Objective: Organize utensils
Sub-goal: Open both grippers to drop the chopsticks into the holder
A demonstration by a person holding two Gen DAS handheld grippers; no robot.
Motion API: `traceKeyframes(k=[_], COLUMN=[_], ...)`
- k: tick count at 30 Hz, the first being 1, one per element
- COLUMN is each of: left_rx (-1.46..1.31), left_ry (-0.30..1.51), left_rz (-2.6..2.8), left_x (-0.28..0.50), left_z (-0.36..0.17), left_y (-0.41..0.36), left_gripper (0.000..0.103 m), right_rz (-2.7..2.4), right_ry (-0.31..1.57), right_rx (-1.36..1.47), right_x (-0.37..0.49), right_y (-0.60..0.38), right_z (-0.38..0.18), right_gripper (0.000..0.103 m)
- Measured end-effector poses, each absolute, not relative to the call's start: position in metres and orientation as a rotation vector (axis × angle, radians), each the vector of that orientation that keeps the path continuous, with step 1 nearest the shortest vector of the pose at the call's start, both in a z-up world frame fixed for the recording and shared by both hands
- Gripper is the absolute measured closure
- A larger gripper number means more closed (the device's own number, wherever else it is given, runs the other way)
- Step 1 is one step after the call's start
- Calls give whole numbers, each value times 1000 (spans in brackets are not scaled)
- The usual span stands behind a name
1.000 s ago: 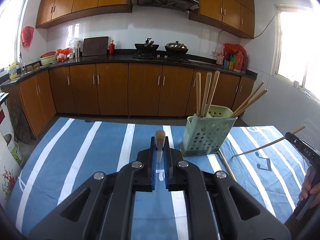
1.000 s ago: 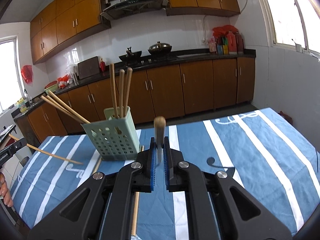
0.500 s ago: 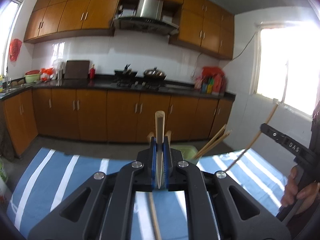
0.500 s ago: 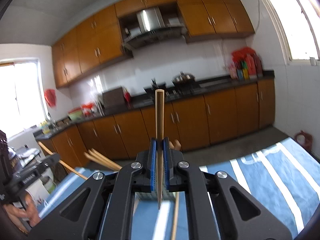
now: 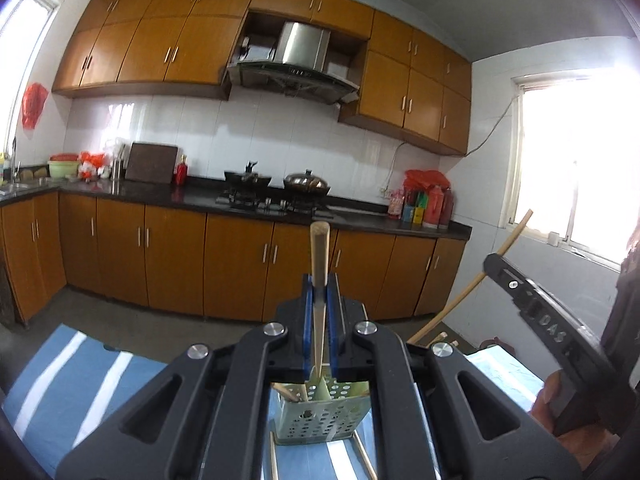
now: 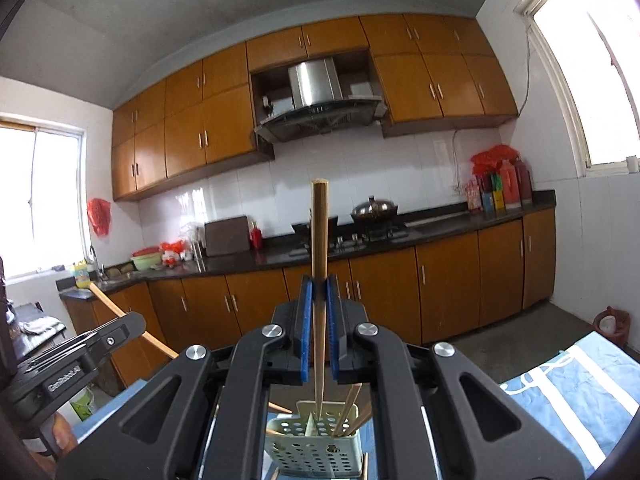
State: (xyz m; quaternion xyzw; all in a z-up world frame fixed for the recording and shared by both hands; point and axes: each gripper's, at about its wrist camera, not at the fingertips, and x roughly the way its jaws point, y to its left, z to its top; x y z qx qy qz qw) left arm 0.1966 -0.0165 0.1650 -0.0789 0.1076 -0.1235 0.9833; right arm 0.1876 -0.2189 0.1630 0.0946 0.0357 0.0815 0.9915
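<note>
- Whereas a second ago both cameras looked down on the striped cloth, each now faces the kitchen cabinets, both hands having risen and tipped up toward level.
- Left gripper (image 5: 319,308): blue pads clamped on a pale wooden chopstick (image 5: 320,256), upright, its lower tip above the green perforated plastic utensil holder (image 5: 320,420).
- Right gripper (image 6: 319,308): pads likewise clamped on a darker wooden chopstick (image 6: 319,240), upright, lower tip over the same holder (image 6: 316,444).
- Holder now lies directly beneath both grippers, earlier ahead of them; more chopsticks stand in it.
- Blue-and-white striped tablecloth (image 5: 80,376) under the holder; loose chopsticks lie beside its base.
</note>
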Motion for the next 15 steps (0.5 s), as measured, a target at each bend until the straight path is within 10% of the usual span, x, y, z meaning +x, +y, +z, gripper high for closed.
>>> traceKeyframes(k=[15], left_rx=[-154], left_ry=[306], left_rz=[-241], left_x=[227], left_z=[132], left_y=[-17], left_gripper=[95], right_rz=[161], right_ry=[207], right_rx=[175], right_x=[214], right_y=[-208], right_z=[129], right_gripper=[95])
